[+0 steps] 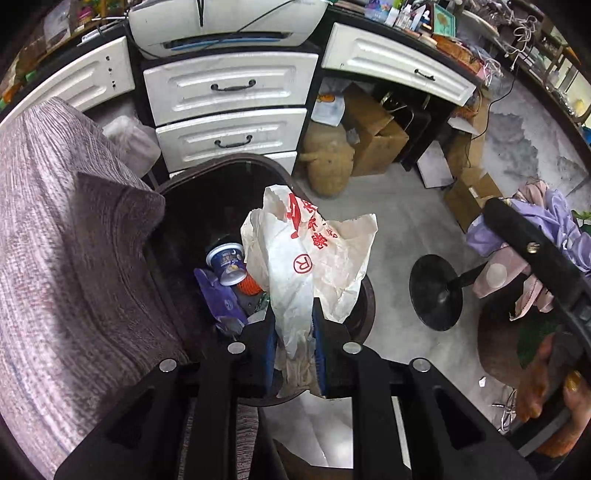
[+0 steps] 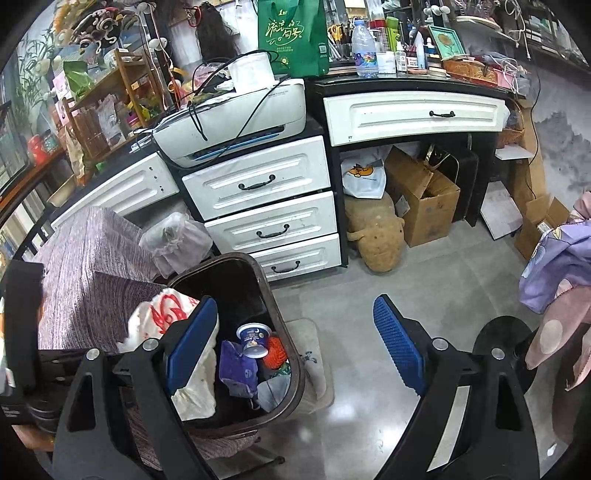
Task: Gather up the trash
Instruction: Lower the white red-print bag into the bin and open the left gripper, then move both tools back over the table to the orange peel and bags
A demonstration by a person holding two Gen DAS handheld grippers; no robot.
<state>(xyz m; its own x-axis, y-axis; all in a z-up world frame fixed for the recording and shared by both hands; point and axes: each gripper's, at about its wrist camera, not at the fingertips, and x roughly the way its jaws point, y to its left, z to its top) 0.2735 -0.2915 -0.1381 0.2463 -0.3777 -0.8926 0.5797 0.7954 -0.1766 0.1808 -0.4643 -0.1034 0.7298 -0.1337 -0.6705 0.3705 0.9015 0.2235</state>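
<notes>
Bare grey floor (image 2: 369, 369) is lying open ahead of the right gripper (image 2: 295, 347), its jaws spread wide and gripping nothing. The dark bin (image 1: 192, 192) (rim just beside the upholstered seat (image 1: 55, 221)) is sitting directly ahead of the left gripper (image 1: 293, 332), which is pinching the white paper bag (image 1: 306, 254) above the bin's opening.

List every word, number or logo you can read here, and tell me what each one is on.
"R" in a red circle: white paper bag held in the left claw; its other red characters are too crumpled to read.
"1" above gold brush script I cannot read reliably: green tote bag.
Yogurt cup, water bottle: labels too small.
</notes>
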